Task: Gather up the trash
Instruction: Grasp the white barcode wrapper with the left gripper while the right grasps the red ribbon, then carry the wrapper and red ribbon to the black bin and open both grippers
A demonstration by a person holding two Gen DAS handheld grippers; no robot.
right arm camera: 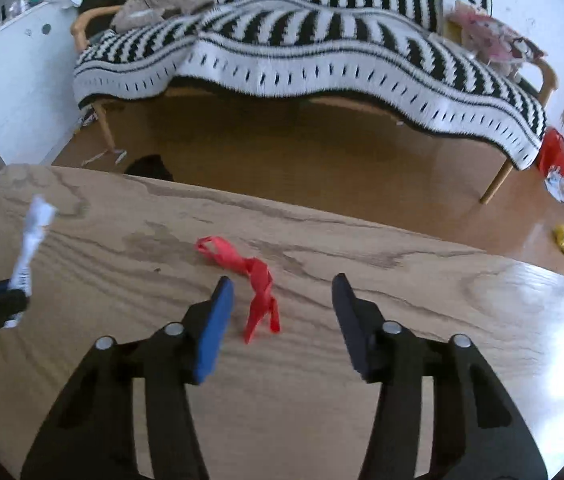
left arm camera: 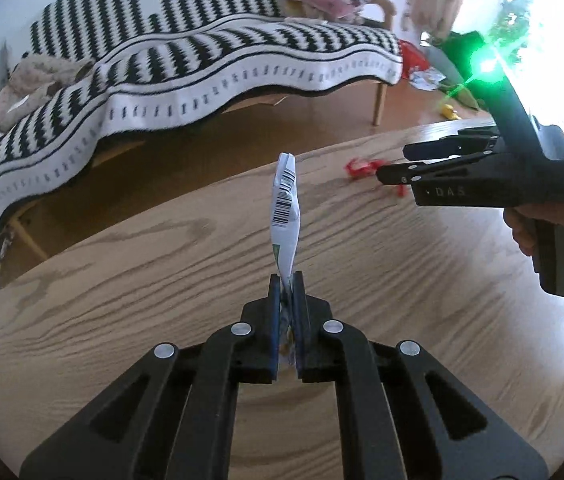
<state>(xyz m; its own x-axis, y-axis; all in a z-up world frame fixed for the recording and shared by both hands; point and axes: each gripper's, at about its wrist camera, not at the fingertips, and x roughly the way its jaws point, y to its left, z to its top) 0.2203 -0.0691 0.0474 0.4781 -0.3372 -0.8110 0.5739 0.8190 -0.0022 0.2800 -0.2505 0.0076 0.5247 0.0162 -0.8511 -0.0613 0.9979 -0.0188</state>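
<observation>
Wood desk (right arm camera: 362, 400), striped sofa (right arm camera: 322, 48) far. Left gripper (left arm camera: 286, 280) jaws clamp white wrapper (left arm camera: 285, 216); thin hold, may slip. Right gripper (right arm camera: 282, 292) jaws open around red wrapper (right arm camera: 259, 284), not touching; closing high risks missing it.

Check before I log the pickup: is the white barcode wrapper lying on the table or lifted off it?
Lifted: the wrapper stands upright, pinched in the shut left gripper.

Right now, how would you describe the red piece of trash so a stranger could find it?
Look at the wooden table in front of the striped sofa. The red twisted strip lies flat there, between the open right tongs. It is the only red scrap on the table; the white wrapper is held up by the left tongs.
</observation>
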